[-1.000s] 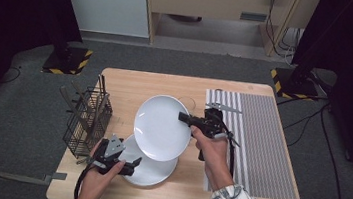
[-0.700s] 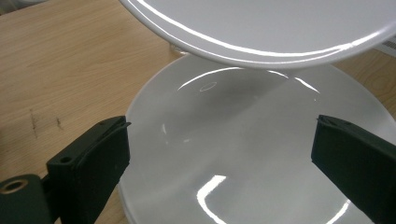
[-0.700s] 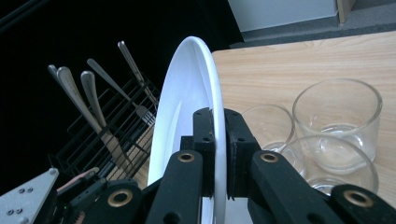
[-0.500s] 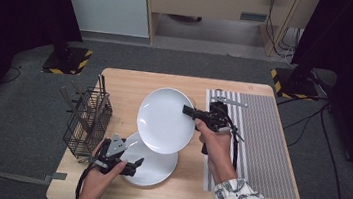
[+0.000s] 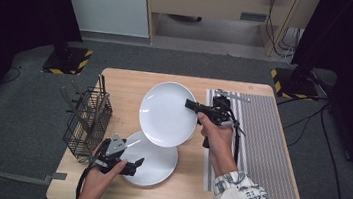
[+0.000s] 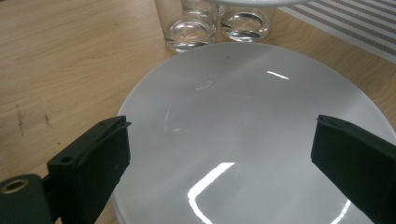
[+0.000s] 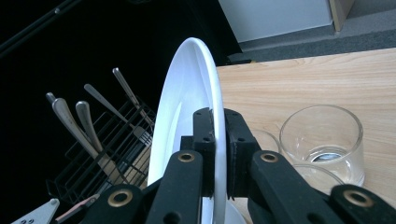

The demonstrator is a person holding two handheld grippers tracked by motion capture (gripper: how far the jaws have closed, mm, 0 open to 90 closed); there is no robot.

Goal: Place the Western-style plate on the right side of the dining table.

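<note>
right gripper (image 5: 195, 106): fingers (image 7: 205, 154) closed on the rim of the lifted plate (image 5: 168, 113), one pad on each face.
lifted plate: white, tilted on edge, raised off the bench (image 5: 131, 82), just left of the right fingers in the high view.
glasses (image 7: 322, 142): clear, empty, on the bench beside the right fingers in the right gripper view.
left gripper (image 5: 132, 166): fingers (image 6: 93, 161) spread wide apart, nothing between the pads, hovering over the near rim of the flat plate (image 6: 243, 135).
flat plate: white, lying on the bench under the left fingers, below the lifted plate.
cutlery basket (image 5: 86, 119): black wire, holding upright utensils, left of the left fingers.
striped mat (image 5: 265, 145): on the bench, right of the right hand.
</note>
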